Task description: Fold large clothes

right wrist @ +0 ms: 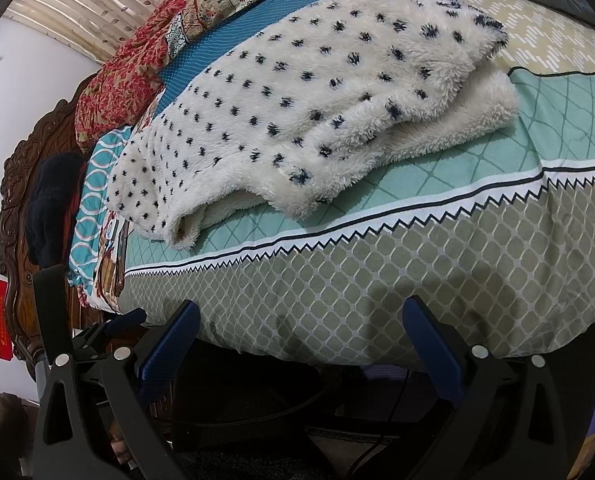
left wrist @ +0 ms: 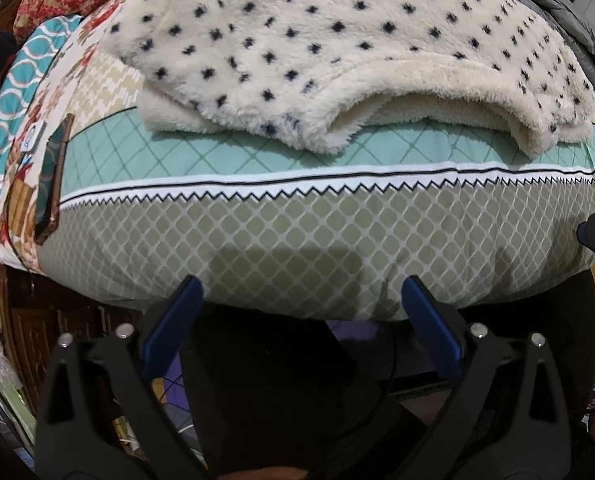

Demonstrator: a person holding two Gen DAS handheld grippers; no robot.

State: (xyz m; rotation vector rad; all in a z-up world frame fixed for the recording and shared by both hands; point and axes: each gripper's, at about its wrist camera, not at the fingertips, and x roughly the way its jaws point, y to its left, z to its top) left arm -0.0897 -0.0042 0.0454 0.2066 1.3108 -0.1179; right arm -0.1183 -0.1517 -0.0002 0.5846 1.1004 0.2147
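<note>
Your left gripper [left wrist: 302,286] and right gripper [right wrist: 303,308] both hover at the near edge of the bed [left wrist: 297,232], fingers spread wide and gripping nothing. The spotted fleece garment [left wrist: 337,48] lies folded on the bed's teal band, well apart from both grippers. A phone [left wrist: 53,176] rests near the bed's left side.

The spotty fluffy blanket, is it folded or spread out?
Folded. The spotted fleece blanket lies doubled on the bed, its plain cream layer showing under the top edge.
</note>
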